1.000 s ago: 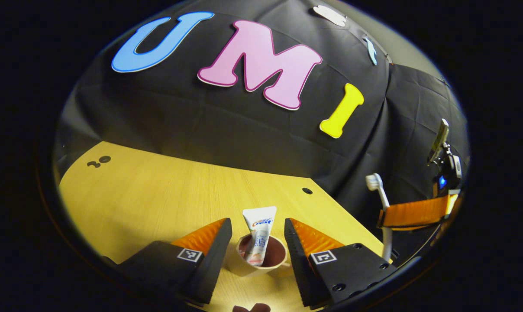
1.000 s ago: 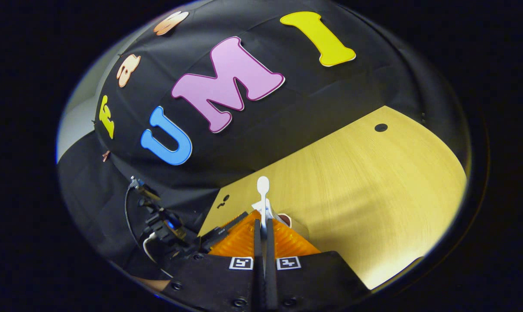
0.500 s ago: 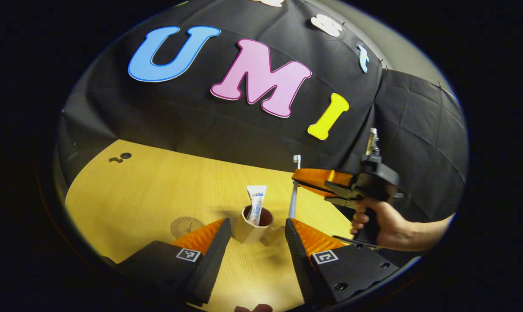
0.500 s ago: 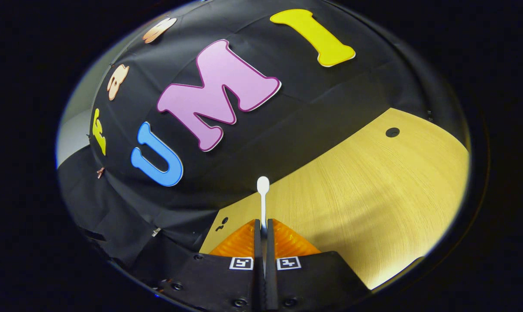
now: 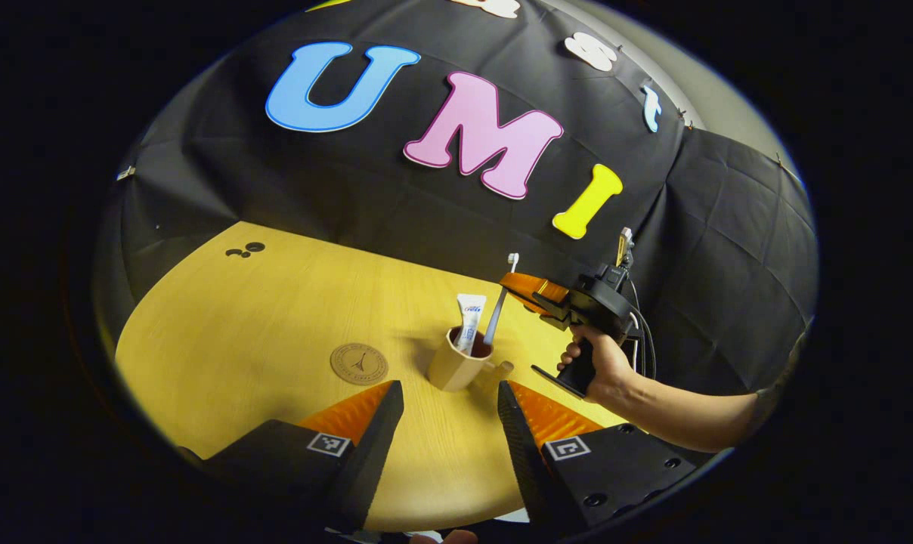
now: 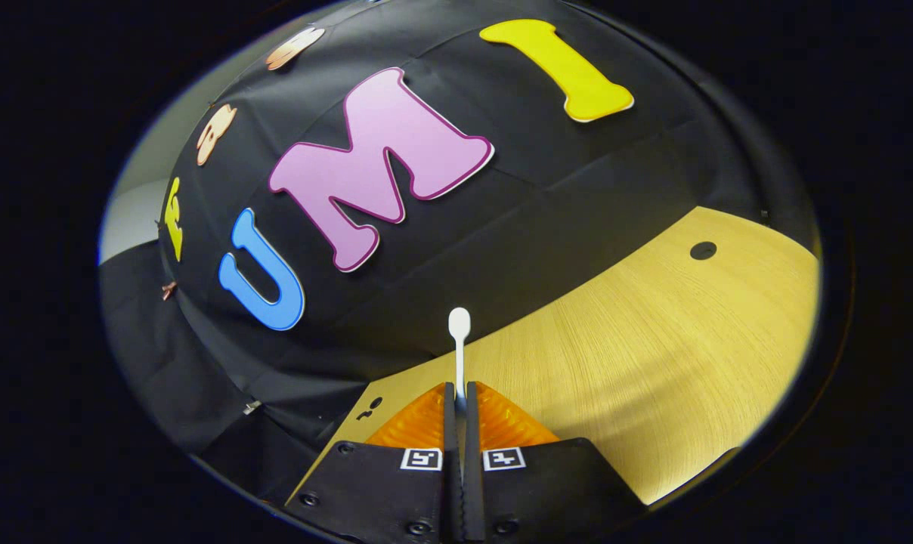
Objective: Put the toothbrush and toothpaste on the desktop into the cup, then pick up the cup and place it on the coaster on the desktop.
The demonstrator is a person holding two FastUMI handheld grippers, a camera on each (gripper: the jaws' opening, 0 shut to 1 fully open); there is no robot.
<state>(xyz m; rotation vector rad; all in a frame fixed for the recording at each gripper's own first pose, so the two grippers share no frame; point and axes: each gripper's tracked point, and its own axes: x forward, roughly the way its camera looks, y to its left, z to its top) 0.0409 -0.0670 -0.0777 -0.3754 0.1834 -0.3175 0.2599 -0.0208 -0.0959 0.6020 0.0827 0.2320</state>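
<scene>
In the left gripper view the cup (image 5: 456,366) stands on the bench (image 5: 275,325), ahead of the left gripper (image 5: 449,423) and roughly in line with the gap between its fingers, well clear of both. Those fingers are spread wide and grasp nothing. The toothpaste (image 5: 469,321) stands upright inside the cup, its top poking above the rim. The coaster (image 5: 359,363) lies flat on the bench just to the left of the cup, apart from it. The right gripper (image 5: 518,285), gripped by a hand (image 5: 604,366), hovers above and to the right of the cup and carries the toothbrush (image 5: 499,301), which slants down with its lower end inside the cup's mouth and its bristle head up. In the right gripper view the right gripper's (image 6: 458,404) fingers are clenched tight on the toothbrush (image 6: 459,344) handle, and the head sticks out straight ahead past the fingertips, above the bench (image 6: 653,363).
</scene>
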